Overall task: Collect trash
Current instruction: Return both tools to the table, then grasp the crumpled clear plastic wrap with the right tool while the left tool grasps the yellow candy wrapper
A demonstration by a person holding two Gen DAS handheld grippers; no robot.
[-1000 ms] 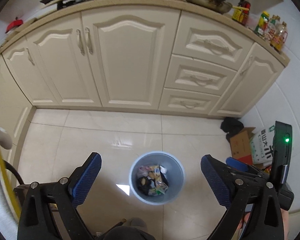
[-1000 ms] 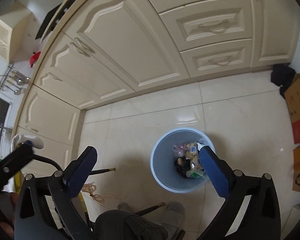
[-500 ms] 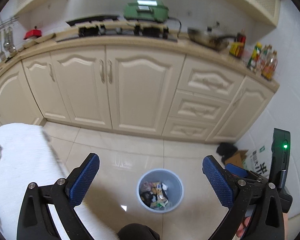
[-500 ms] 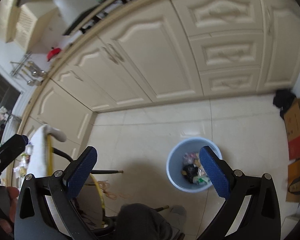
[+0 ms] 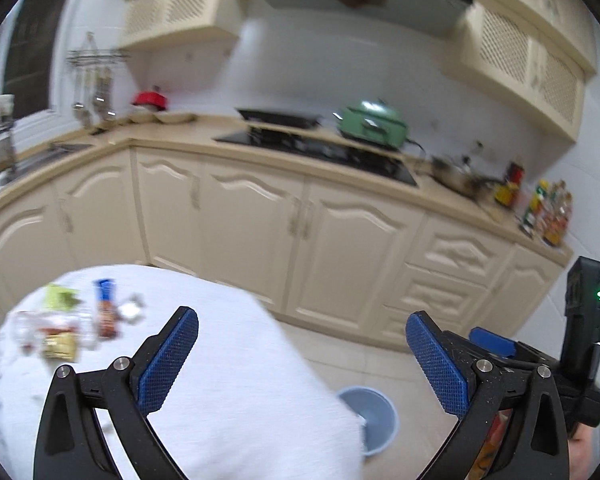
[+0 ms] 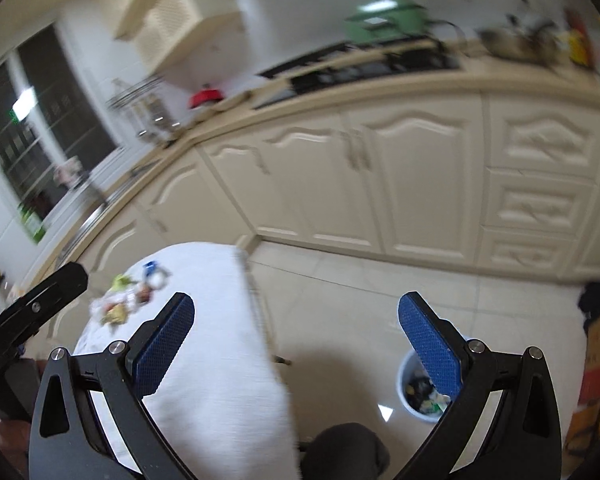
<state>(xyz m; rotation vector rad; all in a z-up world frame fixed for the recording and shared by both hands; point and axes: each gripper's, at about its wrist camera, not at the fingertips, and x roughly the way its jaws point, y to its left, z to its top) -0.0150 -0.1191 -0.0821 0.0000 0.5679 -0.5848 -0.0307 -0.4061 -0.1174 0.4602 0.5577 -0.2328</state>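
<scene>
My left gripper point(image 5: 302, 354) is spread wide with nothing between its blue pads point(image 5: 168, 364). My right gripper point(image 6: 296, 346) is spread just as wide and also holds nothing. Both point out over a desk point(image 5: 236, 380) covered in a white cloth.

The trash point(image 5: 66, 326) lies in a loose cluster on the far left part of that desk: a blue and red wrapper point(image 5: 105, 312), a green packet, a clear wrapper and a small yellowish packet, all blurred. From the right wrist the same pile point(image 6: 128, 298) sits beyond my left-hand pad.

The blue bin point(image 6: 410, 384) stands on the tiled floor point(image 6: 340, 300) to the right of the desk, with wrappers already inside; from the left wrist only part of its rim point(image 5: 380, 408) shows past the cloth's edge. Cream kitchen cabinets point(image 5: 260, 232) run behind everything.
</scene>
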